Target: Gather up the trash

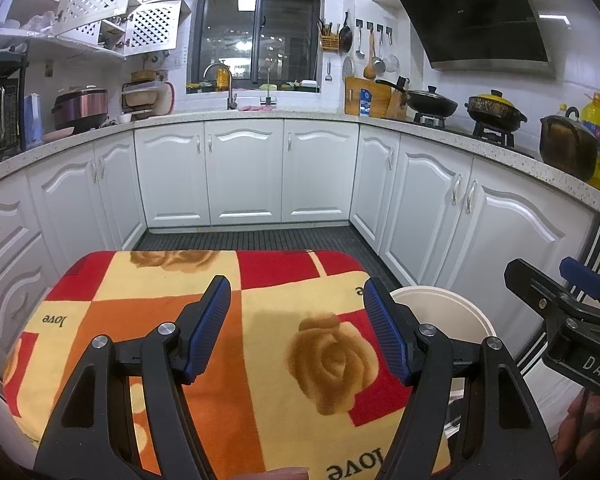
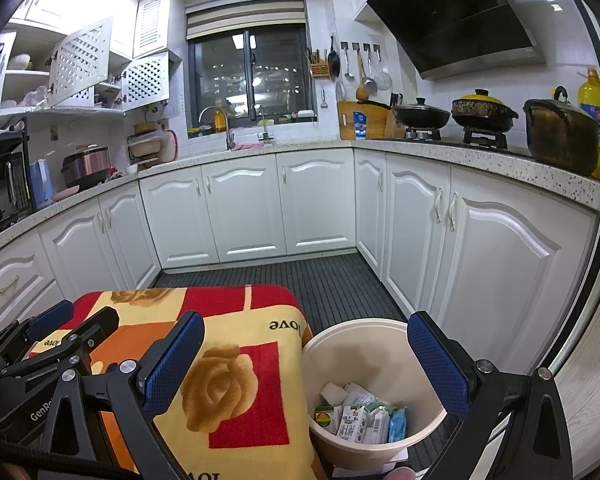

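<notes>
While both grippers hang with jaws wide and nothing between them, the left gripper (image 1: 296,328) over the bare rose-print cloth (image 1: 260,360), the right gripper (image 2: 306,364) is nearer the bin (image 2: 380,328), where cartons and wrappers (image 2: 360,416) already lie, just right of the cloth.

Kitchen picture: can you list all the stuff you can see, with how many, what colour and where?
Flowery fleece blanket: one, red, orange and yellow, over the low table in front.
Round plastic bin: one, cream, on the floor right of the blanket.
Crumpled cartons and wrappers: several, white, green and blue, inside the bin.
Lidded wok: one, black, on the stove.
Clay pot with lid: one, yellow and dark, on the stove.
Big oil bottle: one, yellow, far right on the counter.
Rice cooker: one, pinkish, left counter.
Left claw: one, black with blue pads, open, empty.
Right claw: one, same colours, open, empty.
</notes>
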Demonstrator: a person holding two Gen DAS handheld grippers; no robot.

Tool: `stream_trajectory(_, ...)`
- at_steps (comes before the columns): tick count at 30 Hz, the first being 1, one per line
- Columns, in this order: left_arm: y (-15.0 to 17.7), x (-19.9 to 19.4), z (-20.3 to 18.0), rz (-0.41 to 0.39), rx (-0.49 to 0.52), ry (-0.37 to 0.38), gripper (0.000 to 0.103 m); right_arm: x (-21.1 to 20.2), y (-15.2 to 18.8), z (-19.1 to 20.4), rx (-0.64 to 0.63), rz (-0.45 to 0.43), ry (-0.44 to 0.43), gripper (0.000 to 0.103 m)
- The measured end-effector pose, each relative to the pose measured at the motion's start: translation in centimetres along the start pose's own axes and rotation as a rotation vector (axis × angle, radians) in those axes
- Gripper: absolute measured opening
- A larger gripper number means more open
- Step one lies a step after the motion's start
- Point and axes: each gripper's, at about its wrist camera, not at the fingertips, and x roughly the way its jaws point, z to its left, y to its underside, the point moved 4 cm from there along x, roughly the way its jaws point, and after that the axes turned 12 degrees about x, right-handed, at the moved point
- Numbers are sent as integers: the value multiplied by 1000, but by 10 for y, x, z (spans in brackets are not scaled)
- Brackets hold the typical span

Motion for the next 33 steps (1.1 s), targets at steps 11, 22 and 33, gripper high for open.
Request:
stream_trajectory(11,1,2,-2,7,8,-1,68,5,4,-4,6,14,1,101)
stream_trajectory(22,1,3,-2,8,9,-1,68,6,4,-4,1,18,3,101)
stream_trajectory(33,2,5,-2,6,22,-4,68,7,3,-7,1,22,3,101)
